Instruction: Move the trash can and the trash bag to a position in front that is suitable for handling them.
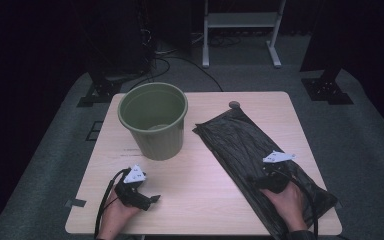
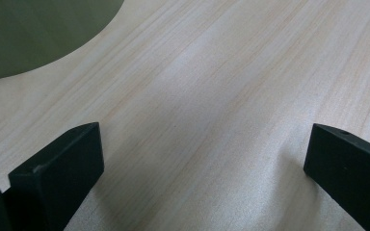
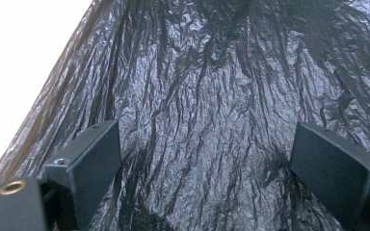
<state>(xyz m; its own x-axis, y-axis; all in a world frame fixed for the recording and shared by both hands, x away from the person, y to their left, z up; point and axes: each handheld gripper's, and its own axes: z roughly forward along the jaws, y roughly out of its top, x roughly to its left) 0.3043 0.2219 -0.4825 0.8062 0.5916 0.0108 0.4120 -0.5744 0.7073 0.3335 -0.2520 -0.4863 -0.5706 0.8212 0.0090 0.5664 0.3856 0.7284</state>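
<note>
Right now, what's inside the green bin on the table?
The green bin looks empty: bare inner wall and a pale patch of floor show. The near inner wall hides behind its front rim.

Both grippers' jaws wide apart

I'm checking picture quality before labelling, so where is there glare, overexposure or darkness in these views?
High view: the room behind is nearly black, while the table is evenly lit. Right gripper view: the tabletop strip at upper left is blown out to white, and the black bin bag shows shiny highlights on its wrinkles. Left gripper view: soft shadows beside the jaws, the green bin dim.
</note>
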